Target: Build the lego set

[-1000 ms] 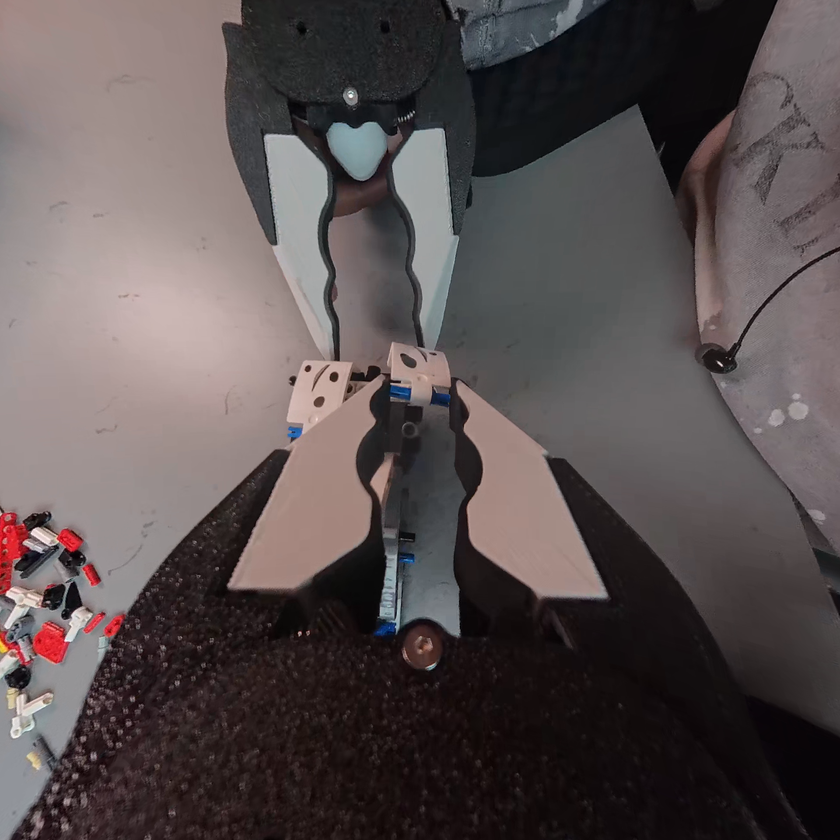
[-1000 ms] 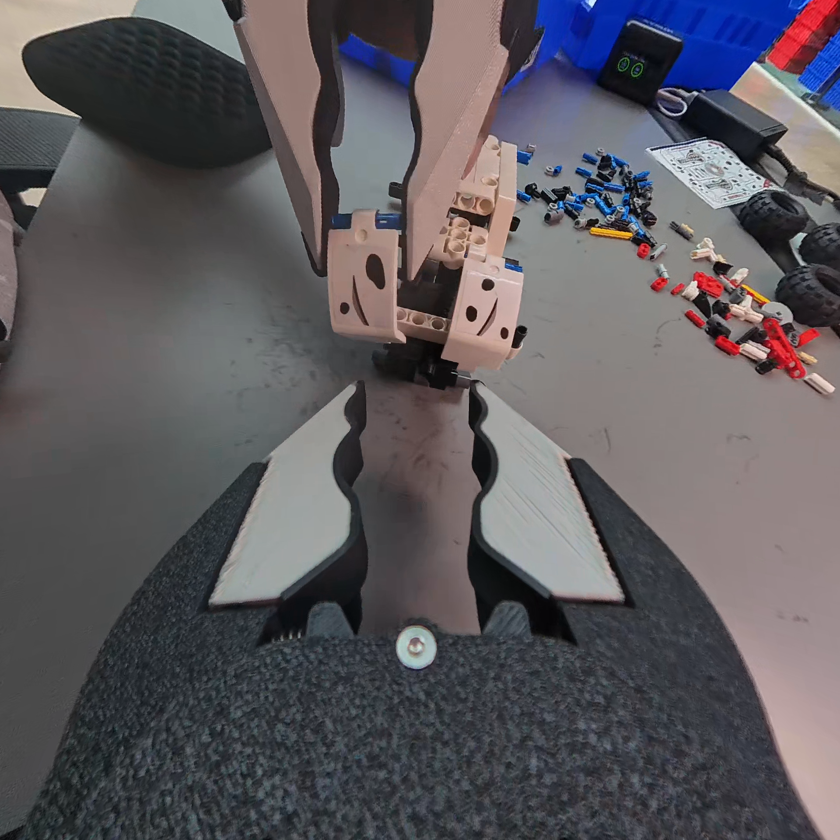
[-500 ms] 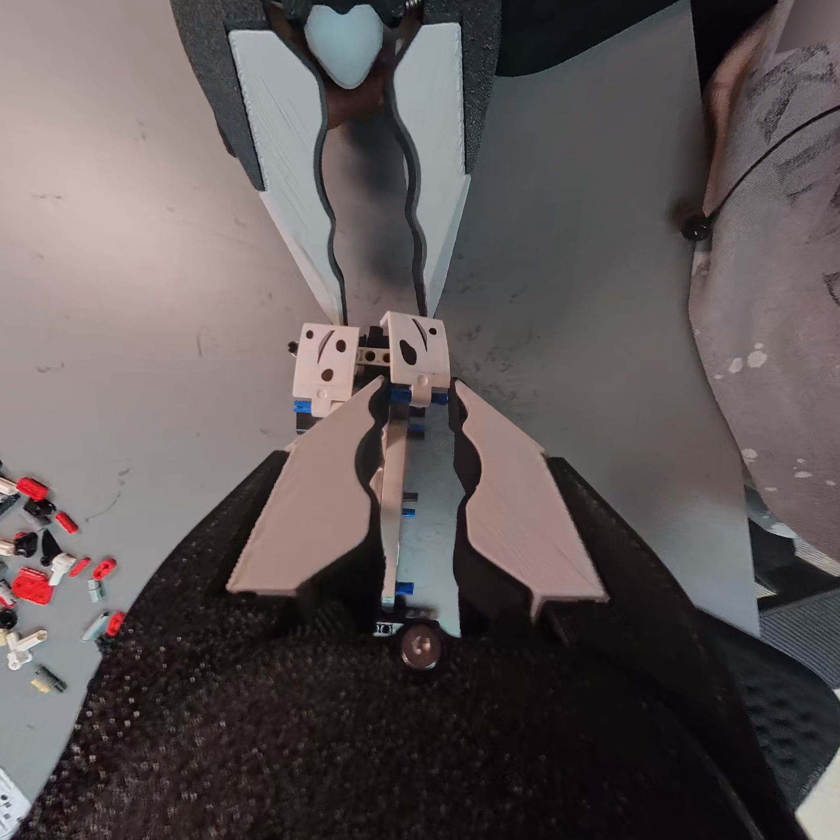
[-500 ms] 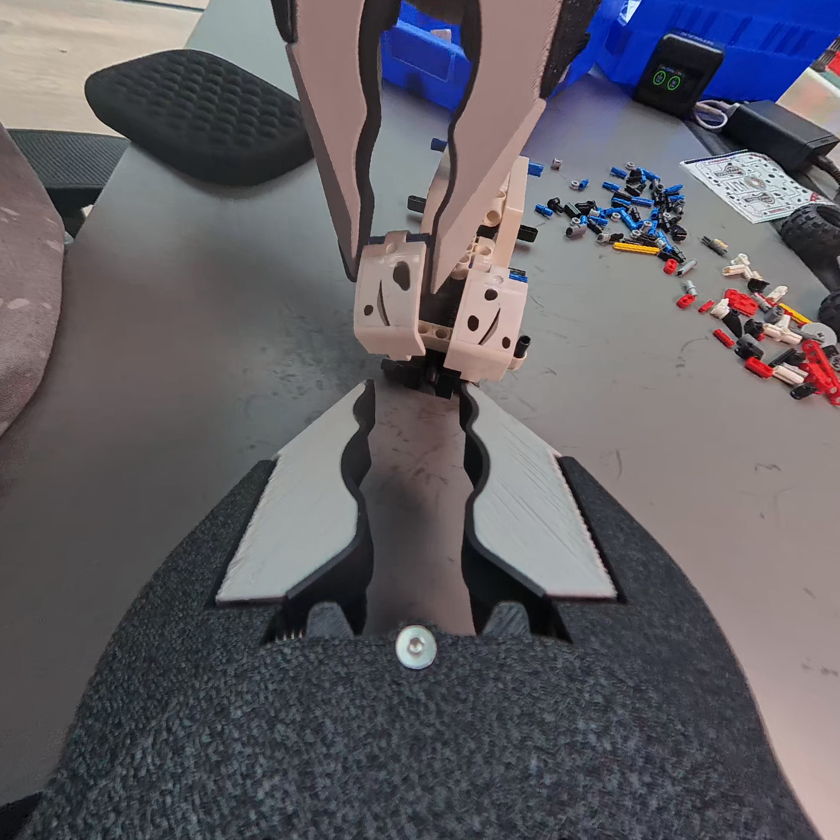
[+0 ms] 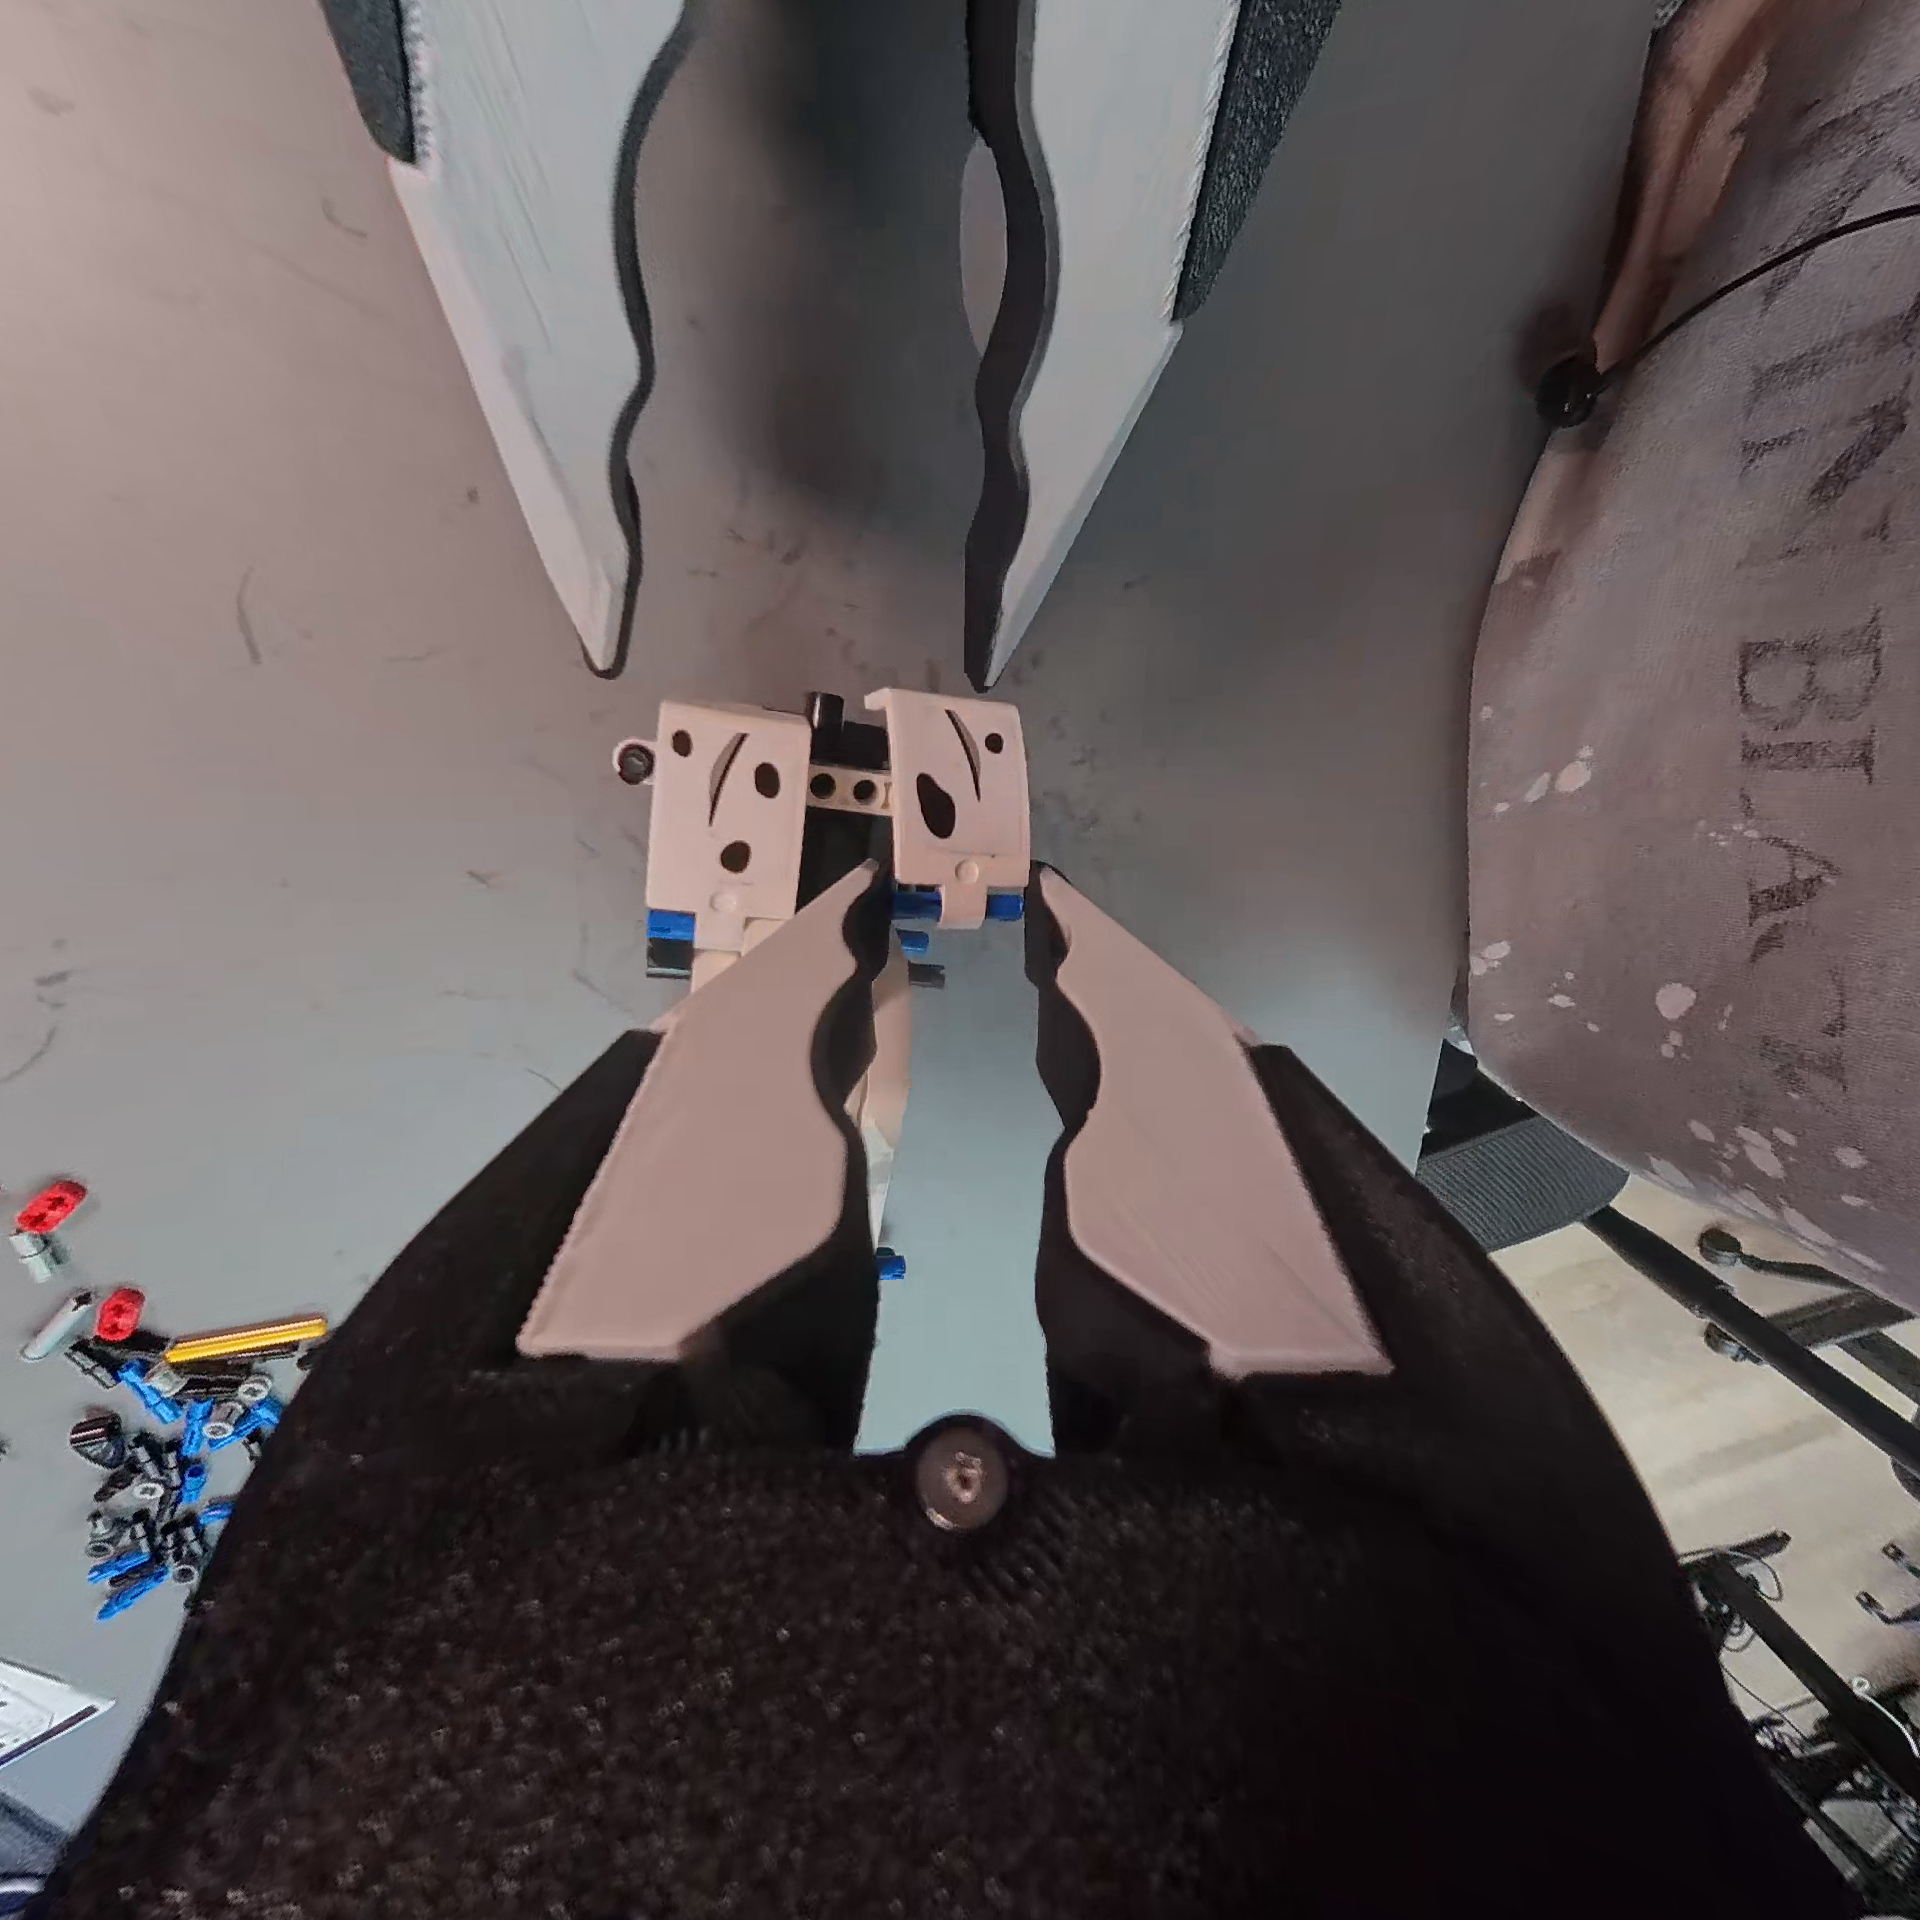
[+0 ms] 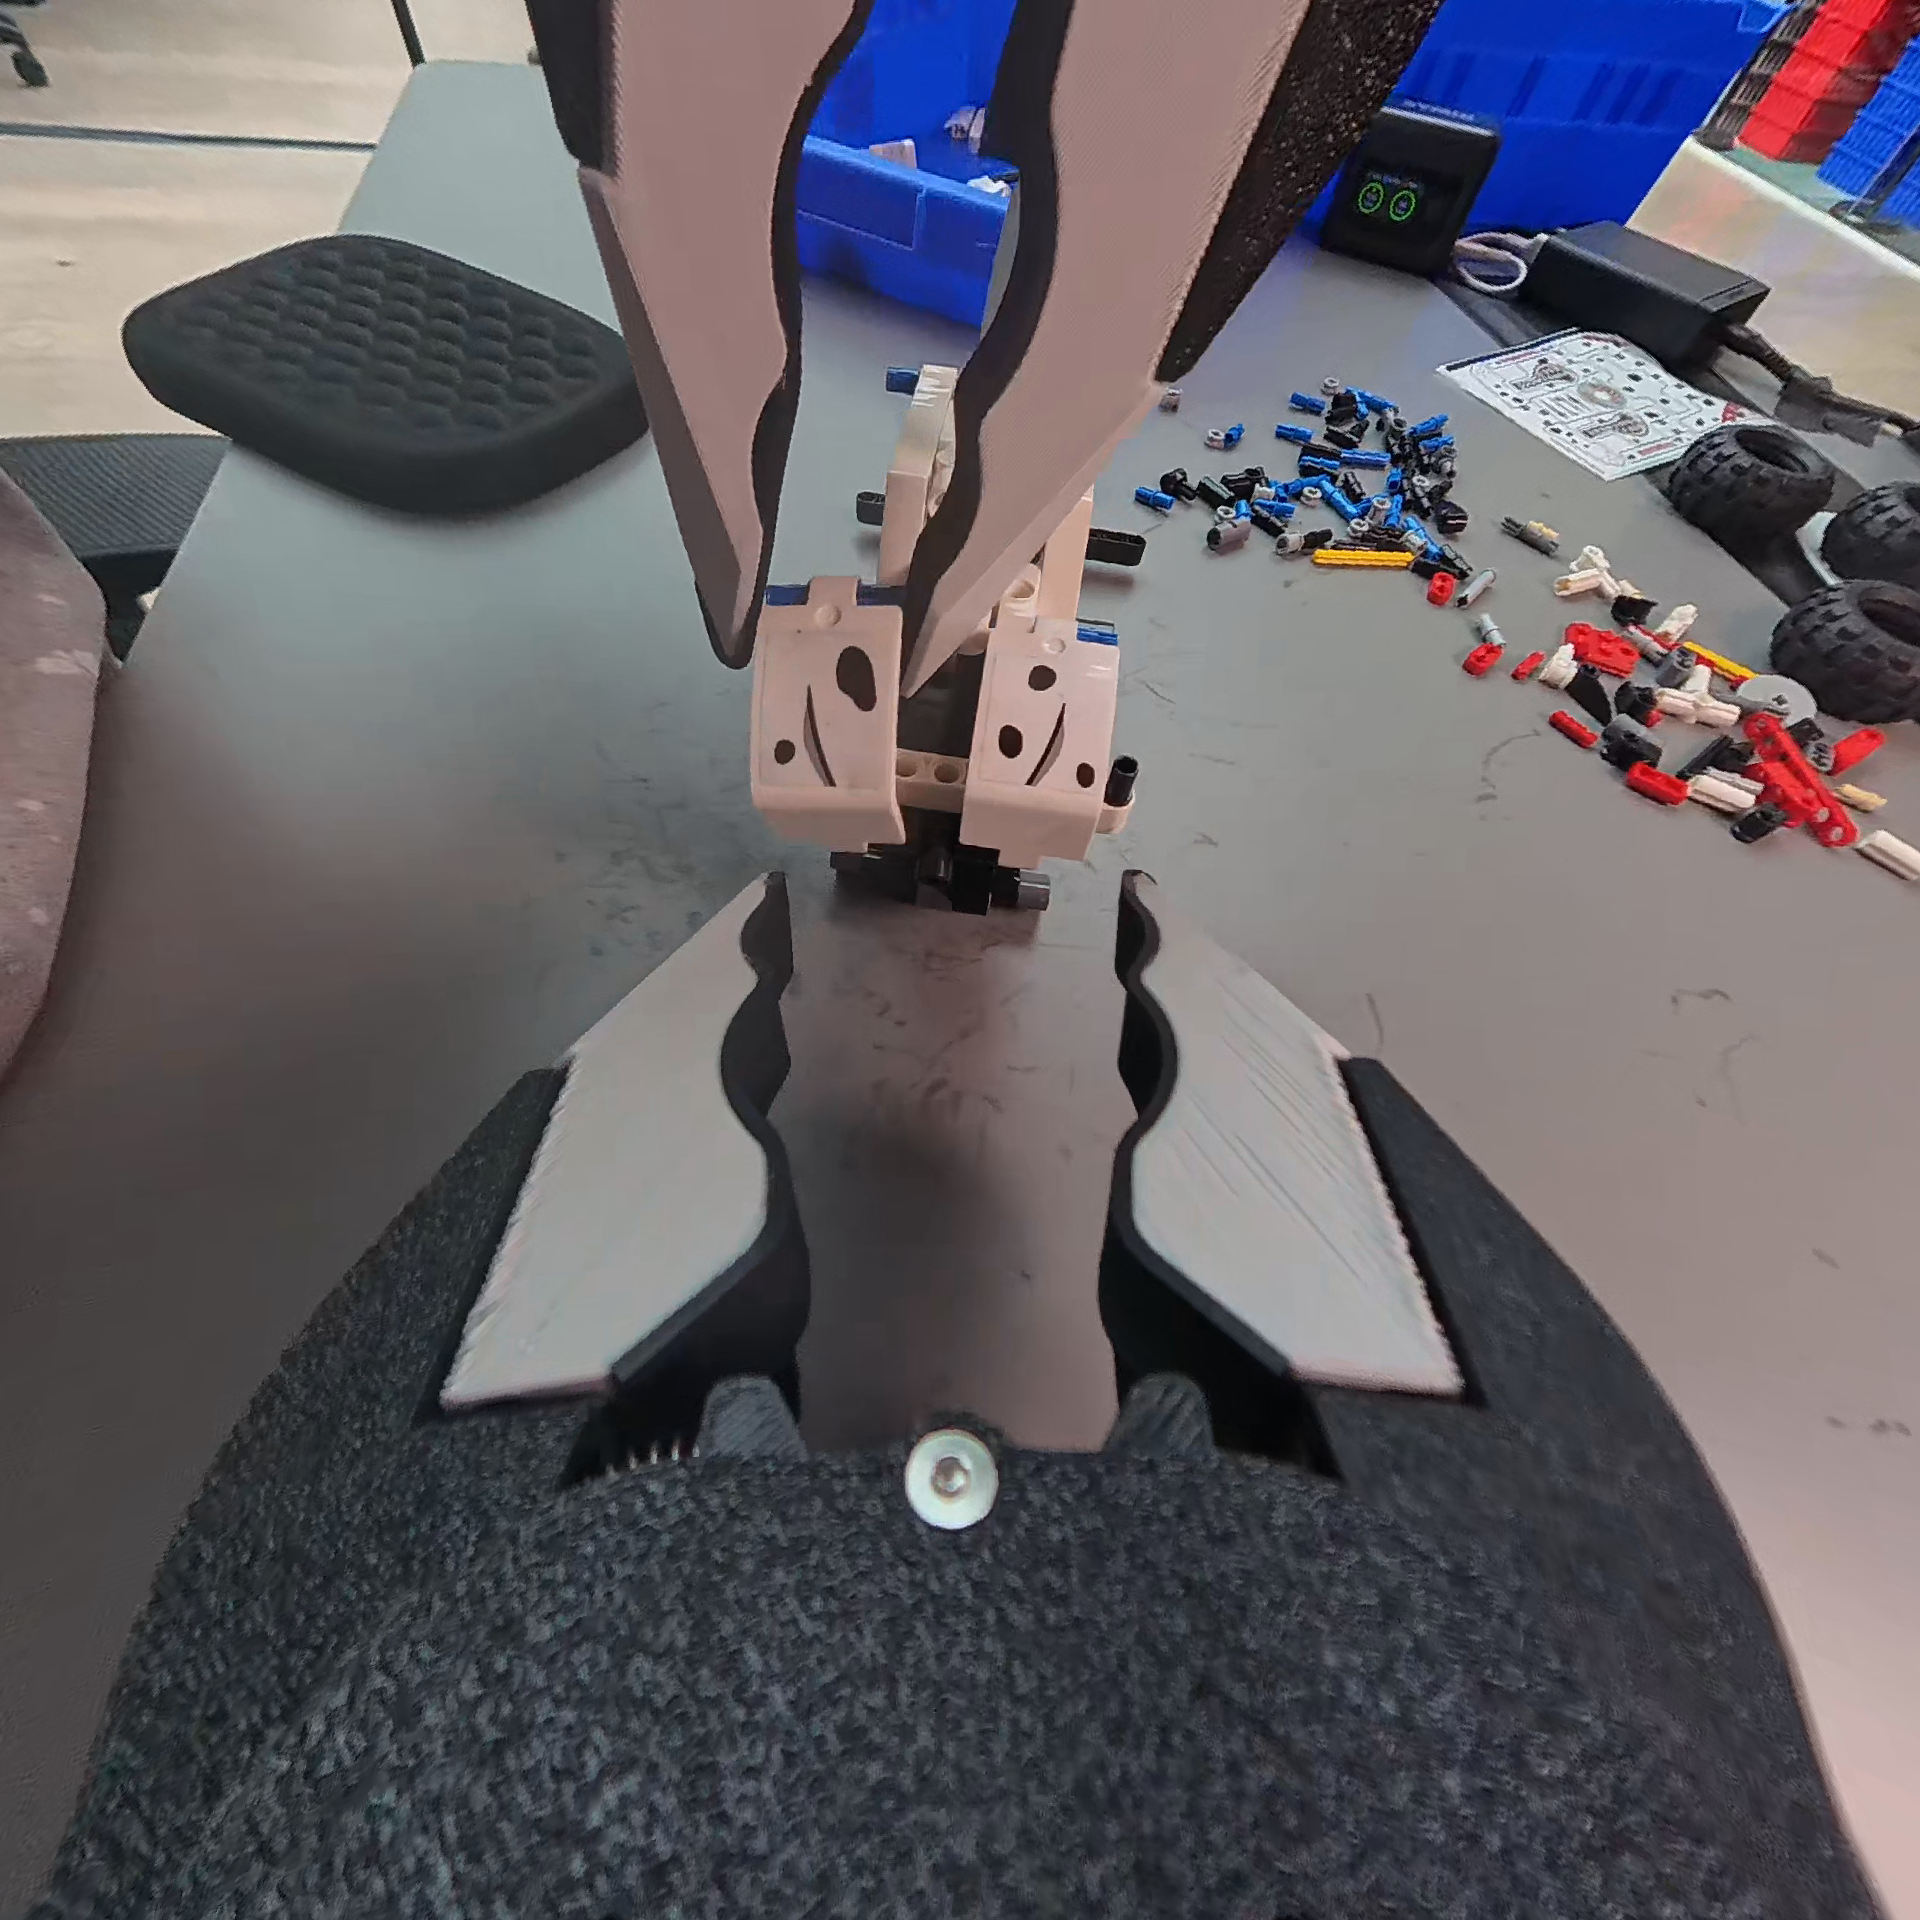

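Left wrist view: my left gripper (image 5: 951, 883) is clamped on the model (image 5: 831, 821) at frame centre, one finger wedged between its white panels.

Right wrist view: my right gripper (image 6: 951, 883) is spread, empty, just short of the model's base. Risk: closing off-centre could pop a panel loose.

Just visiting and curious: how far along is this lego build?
Partly done: a white spotted body stands assembled on the table. The left gripper grips it; the right gripper waits open. Left: loose pieces and tyres.
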